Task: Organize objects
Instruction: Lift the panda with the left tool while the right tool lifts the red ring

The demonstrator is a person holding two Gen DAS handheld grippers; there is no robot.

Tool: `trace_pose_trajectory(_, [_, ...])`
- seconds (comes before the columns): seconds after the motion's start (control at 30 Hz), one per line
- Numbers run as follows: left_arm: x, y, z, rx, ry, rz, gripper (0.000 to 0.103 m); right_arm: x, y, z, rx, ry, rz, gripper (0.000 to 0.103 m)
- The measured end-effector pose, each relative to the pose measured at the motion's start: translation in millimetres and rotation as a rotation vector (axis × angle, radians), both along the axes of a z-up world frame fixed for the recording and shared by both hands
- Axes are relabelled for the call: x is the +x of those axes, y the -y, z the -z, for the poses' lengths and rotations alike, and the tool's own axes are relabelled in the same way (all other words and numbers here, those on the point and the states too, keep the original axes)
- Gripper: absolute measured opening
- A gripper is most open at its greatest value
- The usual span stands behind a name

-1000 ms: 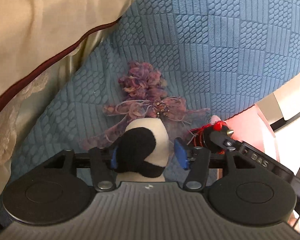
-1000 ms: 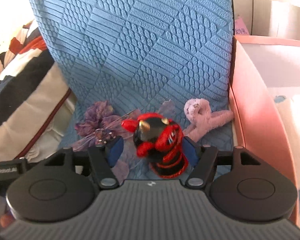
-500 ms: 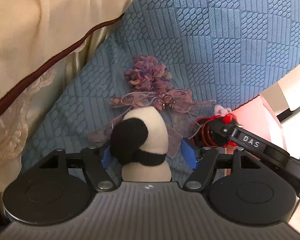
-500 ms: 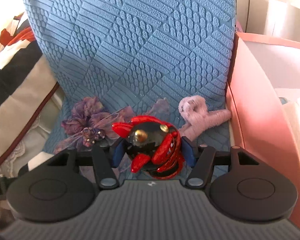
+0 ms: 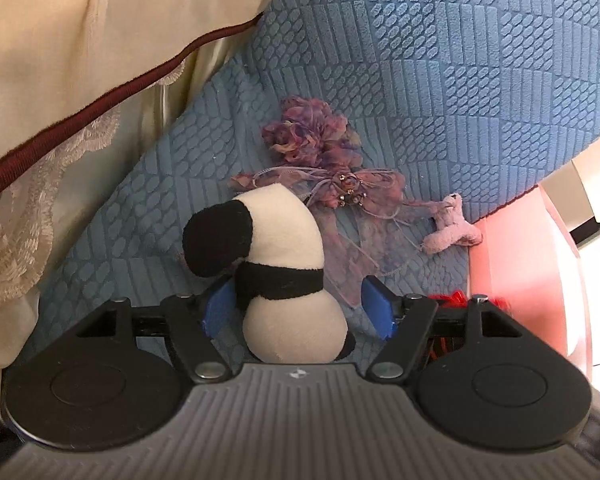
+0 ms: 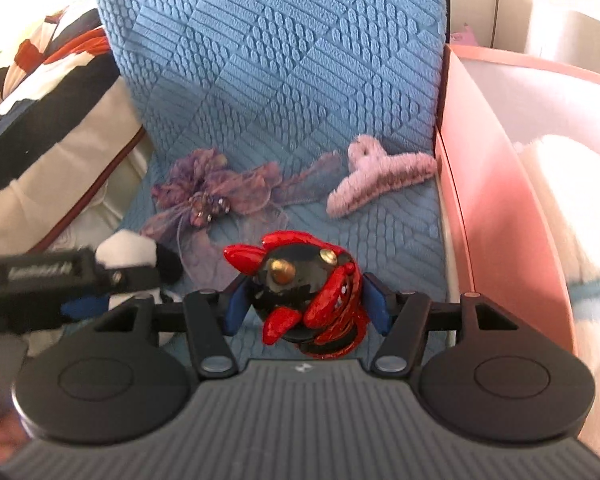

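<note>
A black and white panda plush (image 5: 284, 248) stands on the blue textured cushion (image 5: 460, 80) between the fingers of my left gripper (image 5: 296, 312). That gripper is open, with a clear gap at the right pad. My right gripper (image 6: 304, 308) is shut on a glossy red and black toy (image 6: 300, 292), both blue pads against its sides. A purple fabric flower bow (image 6: 208, 196) and a fuzzy pink hair claw (image 6: 380, 180) lie further back on the cushion. The right wrist view catches the panda (image 6: 128, 248) at lower left behind the left gripper's body.
A cream pillow with dark red piping (image 5: 100, 60) crowds the cushion's left side. Along the right edge rises a pink box wall (image 6: 492, 184), with white fluffy fabric (image 6: 560, 184) inside. A striped cloth (image 6: 40, 80) lies far left.
My left jaws have widened off the panda, which now stands freely. The right jaws have closed on the red toy and carried it to the right, tipped over.
</note>
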State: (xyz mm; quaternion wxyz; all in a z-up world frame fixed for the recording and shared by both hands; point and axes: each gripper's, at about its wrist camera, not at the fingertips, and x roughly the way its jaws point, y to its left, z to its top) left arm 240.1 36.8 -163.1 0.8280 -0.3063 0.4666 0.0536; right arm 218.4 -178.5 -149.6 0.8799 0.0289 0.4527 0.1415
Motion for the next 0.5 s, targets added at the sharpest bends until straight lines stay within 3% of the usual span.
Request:
trace_pose_trajectory(0.17, [4.7, 5.7, 5.4, 0.023, -0.022, 0.007, 0.073, -15.9, 4.0, 5.8, 0.021, -0.035, -0.001, 0.062])
trace_pose_trajectory(0.3, [3.5, 11.2, 7.3, 0.051, -0.036, 0.02, 0.066, -20.1, 1.6, 4.3, 0.007, -0.024, -0.011, 0.062])
trace_pose_trajectory(0.5, [-9.7, 17.8, -0.8, 0.049, -0.03, 0.062, 0.064, -27.1, 3.8, 1.9, 0.018, -0.018, -0.01, 0.062])
